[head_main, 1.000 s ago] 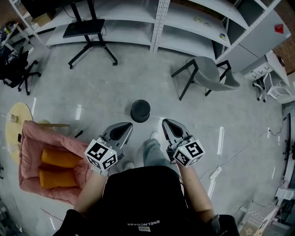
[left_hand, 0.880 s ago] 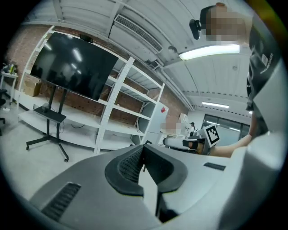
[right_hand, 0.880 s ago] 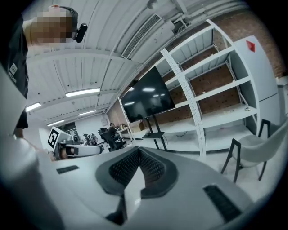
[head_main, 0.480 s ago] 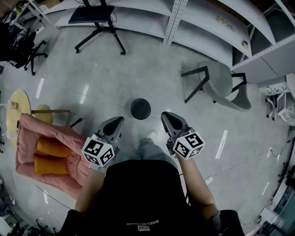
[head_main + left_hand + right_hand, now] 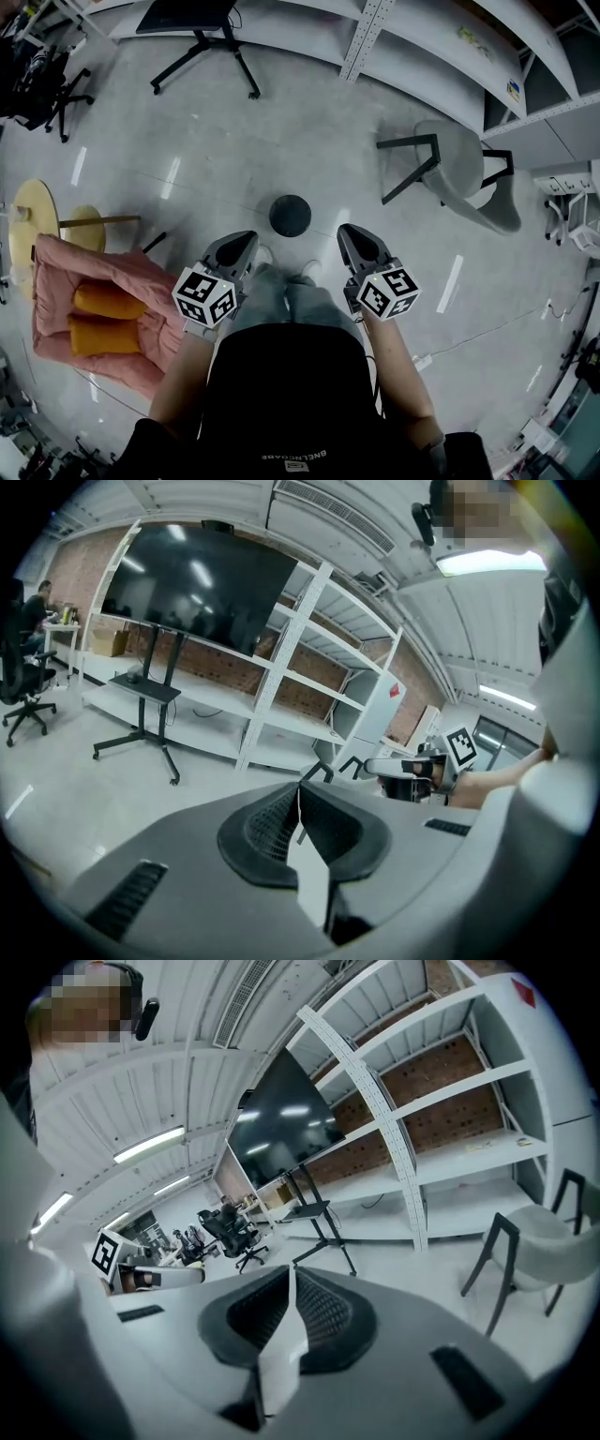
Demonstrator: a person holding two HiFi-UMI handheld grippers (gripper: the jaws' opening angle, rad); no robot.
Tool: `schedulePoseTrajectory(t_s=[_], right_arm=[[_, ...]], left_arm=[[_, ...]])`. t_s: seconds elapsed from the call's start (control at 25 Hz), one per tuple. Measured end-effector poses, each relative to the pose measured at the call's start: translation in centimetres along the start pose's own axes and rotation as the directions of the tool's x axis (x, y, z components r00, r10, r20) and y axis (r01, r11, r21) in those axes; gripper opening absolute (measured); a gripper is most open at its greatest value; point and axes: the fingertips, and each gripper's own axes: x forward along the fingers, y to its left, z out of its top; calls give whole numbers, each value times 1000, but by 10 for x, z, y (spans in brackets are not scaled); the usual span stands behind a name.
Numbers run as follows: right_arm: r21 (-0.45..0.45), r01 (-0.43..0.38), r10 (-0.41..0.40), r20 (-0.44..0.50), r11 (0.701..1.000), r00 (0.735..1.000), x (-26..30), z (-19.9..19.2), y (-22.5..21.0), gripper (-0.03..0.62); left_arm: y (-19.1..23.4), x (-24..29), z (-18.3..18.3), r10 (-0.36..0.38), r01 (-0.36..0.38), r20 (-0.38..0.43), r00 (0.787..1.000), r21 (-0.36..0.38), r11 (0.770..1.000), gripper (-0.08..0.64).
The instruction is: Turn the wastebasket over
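The wastebasket [image 5: 291,215] is a small round black bin standing on the grey floor just ahead of the person's feet. My left gripper [image 5: 243,245] hangs to its near left, and its jaws are shut with nothing between them. To its near right is my right gripper [image 5: 350,235], also shut and empty. Both are apart from the bin. In the left gripper view the shut jaws [image 5: 299,796] point over the floor toward the shelving, and the right gripper [image 5: 412,766] shows beside them. The right gripper view shows shut jaws [image 5: 291,1279] and the left gripper [image 5: 141,1274]. Neither gripper view shows the bin.
A grey chair [image 5: 459,169] stands to the far right and a pink armchair [image 5: 66,281] with orange cushions to the left, beside a round wooden table [image 5: 33,225]. White shelving [image 5: 422,47] and a screen stand [image 5: 202,37] line the back. A black office chair [image 5: 42,80] sits far left.
The person has stepped closer to the wastebasket, feet now just short of it. Both shut grippers have come forward and down, still on either side of it.
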Motion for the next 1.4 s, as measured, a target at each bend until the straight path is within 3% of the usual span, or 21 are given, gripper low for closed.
schedulePoseTrajectory(t_s=[0.4, 0.6, 0.8, 1.08, 1.28, 1.4], right_arm=[[65, 112, -107, -65, 992, 992, 57, -40, -55, 17], [88, 155, -144, -123, 984, 982, 91, -83, -96, 21], [131, 180, -149, -212, 975, 966, 116, -150, -141, 67], [208, 193, -124, -305, 959, 944, 158, -221, -177, 160], [225, 186, -96, -357, 956, 929, 193, -282, -202, 195], [233, 184, -80, -394, 955, 916, 210, -316, -215, 225]], left_arm=[[60, 51, -57, -9, 4, -154, 988, -32, 999, 15], [106, 93, -93, -1, -9, -205, 979, -47, 999, 17], [145, 138, -153, 5, -25, -254, 967, -78, 997, 20], [182, 175, -222, -44, -7, -331, 943, -151, 989, 131], [205, 217, -284, -113, 59, -377, 919, -154, 986, 197], [224, 242, -317, -118, 52, -414, 903, -168, 984, 233]])
